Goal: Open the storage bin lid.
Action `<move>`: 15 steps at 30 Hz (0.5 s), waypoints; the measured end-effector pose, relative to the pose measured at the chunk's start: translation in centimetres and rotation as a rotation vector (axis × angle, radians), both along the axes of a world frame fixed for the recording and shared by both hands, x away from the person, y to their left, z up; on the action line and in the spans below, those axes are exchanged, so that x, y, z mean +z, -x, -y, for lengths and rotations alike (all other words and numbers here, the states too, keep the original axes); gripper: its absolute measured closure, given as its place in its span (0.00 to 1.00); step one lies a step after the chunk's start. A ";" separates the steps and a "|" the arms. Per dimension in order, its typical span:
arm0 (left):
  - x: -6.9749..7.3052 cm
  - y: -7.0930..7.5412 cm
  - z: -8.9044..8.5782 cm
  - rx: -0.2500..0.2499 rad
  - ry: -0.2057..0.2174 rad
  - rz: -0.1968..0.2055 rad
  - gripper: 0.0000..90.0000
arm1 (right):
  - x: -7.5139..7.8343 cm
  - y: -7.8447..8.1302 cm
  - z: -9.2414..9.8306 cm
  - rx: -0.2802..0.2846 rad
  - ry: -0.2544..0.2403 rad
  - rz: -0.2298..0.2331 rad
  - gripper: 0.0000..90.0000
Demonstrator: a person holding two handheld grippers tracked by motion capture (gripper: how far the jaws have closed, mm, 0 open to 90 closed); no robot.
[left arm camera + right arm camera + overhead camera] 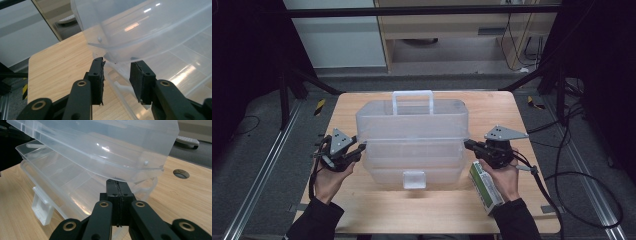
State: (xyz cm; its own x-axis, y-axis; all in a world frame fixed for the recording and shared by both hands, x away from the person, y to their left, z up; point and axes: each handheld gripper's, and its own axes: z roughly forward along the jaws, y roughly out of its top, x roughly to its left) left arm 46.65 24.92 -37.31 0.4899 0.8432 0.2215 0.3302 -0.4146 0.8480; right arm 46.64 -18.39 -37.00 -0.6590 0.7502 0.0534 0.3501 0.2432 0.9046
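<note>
opening the clear box evenly from both ends

clear plastic box point(412, 142) at centre of the high view, on the wooden table point(362, 205), lid raised and tipped back, handle point(412, 101) toward the top of the frame, latch point(414, 179) at the lower middle. left gripper point(357, 151) at the box's left end: jaws parted about halfway, lid edge point(110, 53) just above the gap, pads not pressing on it in the left gripper view. right gripper point(468, 145) at the right end: jaws fully together, tips tucked beneath the lid's rim point(140, 173), nothing between them. green and white carton point(485, 187) lower right, beside the right hand. best done level: lift both ends together, keep tips under the rim, avoid twisting the lid or dragging the base.
</note>
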 end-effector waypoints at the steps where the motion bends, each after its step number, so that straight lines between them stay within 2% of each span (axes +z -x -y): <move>1: 0.0 0.0 0.0 0.000 0.000 0.000 0.69 | 0.0 0.0 0.0 0.000 0.000 0.000 1.00; 6: 0.0 -0.3 0.1 0.010 0.001 0.011 0.66 | 0.0 0.0 0.0 0.000 0.001 0.000 1.00; 10: 0.0 -0.5 0.3 0.015 0.000 0.039 0.65 | 0.0 0.0 0.0 0.000 0.000 -0.002 1.00; 15: -0.1 -0.8 0.4 0.015 0.006 0.034 0.64 | 0.1 0.0 0.0 0.001 0.000 -0.003 1.00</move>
State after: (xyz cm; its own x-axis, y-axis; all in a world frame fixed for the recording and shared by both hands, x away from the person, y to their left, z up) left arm 47.49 24.53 -37.39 0.4698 0.8516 0.2324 0.3072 -0.4045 0.8614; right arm 46.66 -18.39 -36.95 -0.6596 0.7496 0.0551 0.3524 0.2437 0.9036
